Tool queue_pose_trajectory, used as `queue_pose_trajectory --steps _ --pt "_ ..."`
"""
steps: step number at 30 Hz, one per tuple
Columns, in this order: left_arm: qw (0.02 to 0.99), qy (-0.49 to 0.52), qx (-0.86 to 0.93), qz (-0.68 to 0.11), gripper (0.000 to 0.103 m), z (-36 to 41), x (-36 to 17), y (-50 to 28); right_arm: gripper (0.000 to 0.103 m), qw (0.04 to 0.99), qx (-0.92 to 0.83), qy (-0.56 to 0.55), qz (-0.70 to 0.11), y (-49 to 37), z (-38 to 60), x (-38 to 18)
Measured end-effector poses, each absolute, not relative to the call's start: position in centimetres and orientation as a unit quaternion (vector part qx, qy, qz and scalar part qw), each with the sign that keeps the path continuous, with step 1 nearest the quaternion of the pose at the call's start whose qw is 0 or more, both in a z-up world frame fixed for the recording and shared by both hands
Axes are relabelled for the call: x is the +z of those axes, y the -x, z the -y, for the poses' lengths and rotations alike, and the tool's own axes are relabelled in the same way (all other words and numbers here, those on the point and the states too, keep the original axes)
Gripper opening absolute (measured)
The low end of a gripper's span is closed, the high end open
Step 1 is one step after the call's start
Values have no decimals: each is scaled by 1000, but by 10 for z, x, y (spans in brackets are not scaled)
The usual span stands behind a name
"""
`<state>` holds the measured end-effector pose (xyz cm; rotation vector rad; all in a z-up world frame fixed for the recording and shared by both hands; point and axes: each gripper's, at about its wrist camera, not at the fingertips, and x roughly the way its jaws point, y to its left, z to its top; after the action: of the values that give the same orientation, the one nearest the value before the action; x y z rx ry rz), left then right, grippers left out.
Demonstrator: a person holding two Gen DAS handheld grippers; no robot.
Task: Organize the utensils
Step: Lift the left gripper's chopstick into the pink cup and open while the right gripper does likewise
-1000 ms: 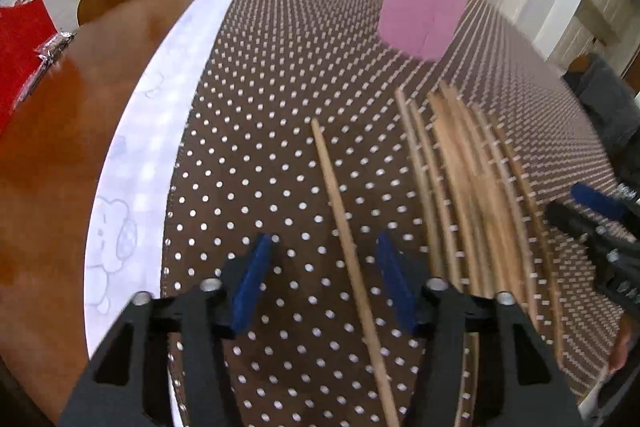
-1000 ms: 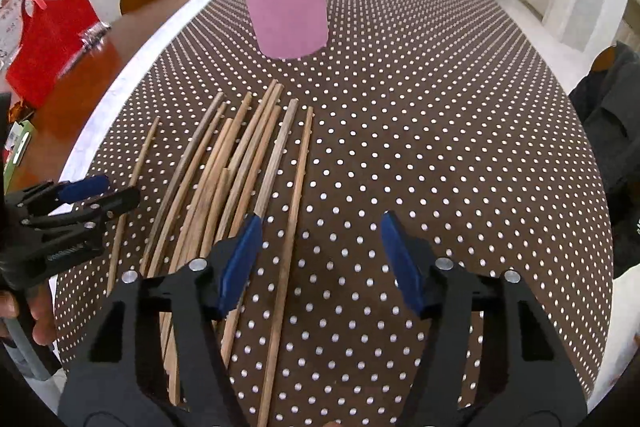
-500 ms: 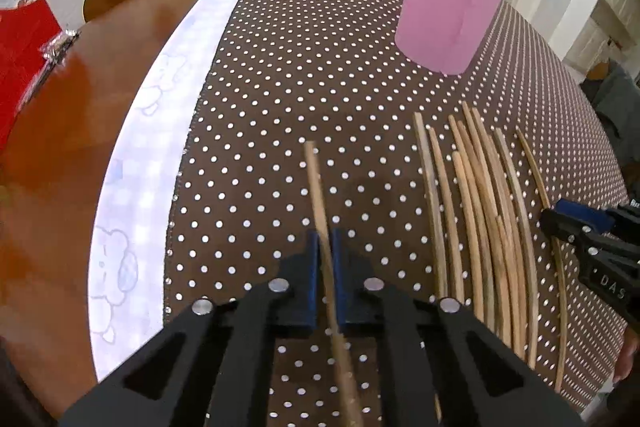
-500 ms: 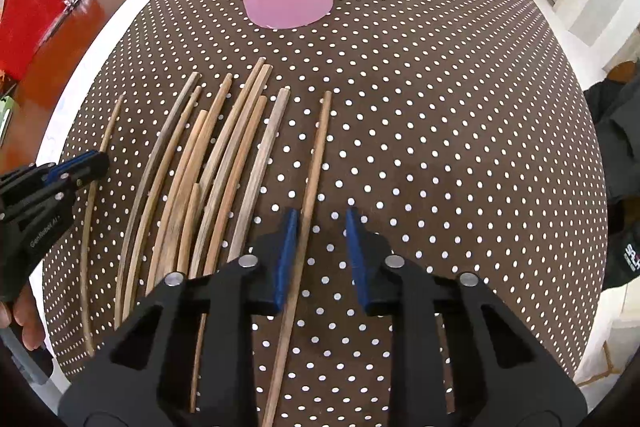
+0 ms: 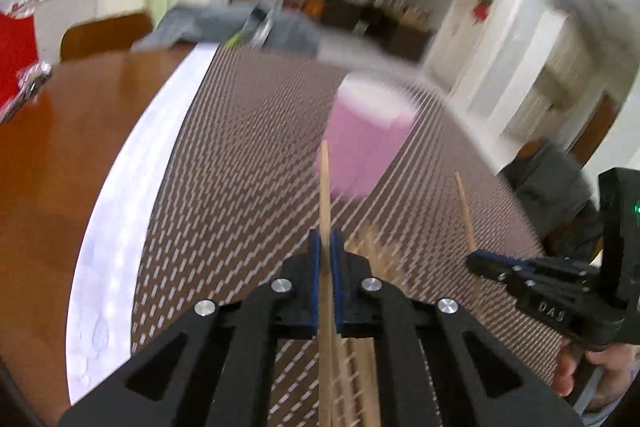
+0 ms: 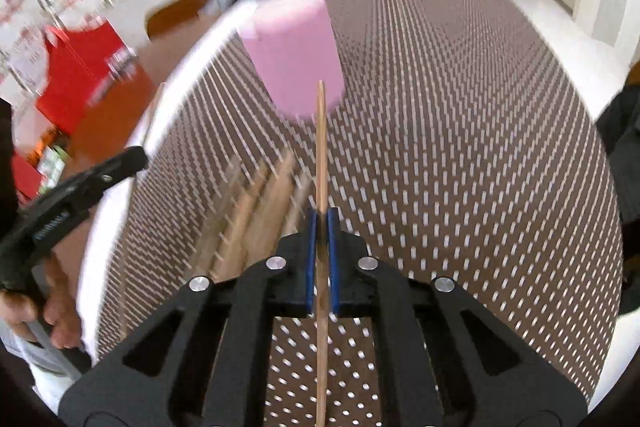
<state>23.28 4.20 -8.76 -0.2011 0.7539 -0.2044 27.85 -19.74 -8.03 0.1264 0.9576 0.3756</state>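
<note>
- Brown cloth [image 6: 460, 131] with white dots covers the table [image 5: 60, 147], and all of it looks blurry.
- Left tongs [image 5: 325, 251] are squeezed tight on 1 wooden stick [image 5: 325, 187], held up off the cloth.
- Right tongs [image 6: 321, 227] are squeezed tight on another stick [image 6: 321, 147], also held up.
- More sticks [image 6: 256, 211] lie in a bunch on the cloth, just left of the right tongs.
- Farther back stands a pink cup [image 6: 296, 55], past both stick tips.
</note>
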Motion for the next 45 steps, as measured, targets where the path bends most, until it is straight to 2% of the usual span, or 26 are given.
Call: queue_pose_trajectory --steps 4,10,22,29,43,45 --pt "947 99 -126 -280 6 -26 -49 -238 5 897 202 -80 -384 -280 213 -28" --pt "971 105 -143 -158 6 -11 -6 -258 5 931 204 -84 -292 -291 204 20" --pt "985 127 -119 13 6 5 20 -313 5 946 215 -96 -223 -307 181 51" --pt "987 121 -99 36 6 10 7 -340 5 947 212 -90 -226 -329 169 45" --pt "990 104 -88 -27 7 -2 -32 -351 5 932 206 -85 -285 -351 155 3" --pt "990 102 -91 -45 19 -4 -33 -350 6 932 202 -84 -290 -351 154 -1"
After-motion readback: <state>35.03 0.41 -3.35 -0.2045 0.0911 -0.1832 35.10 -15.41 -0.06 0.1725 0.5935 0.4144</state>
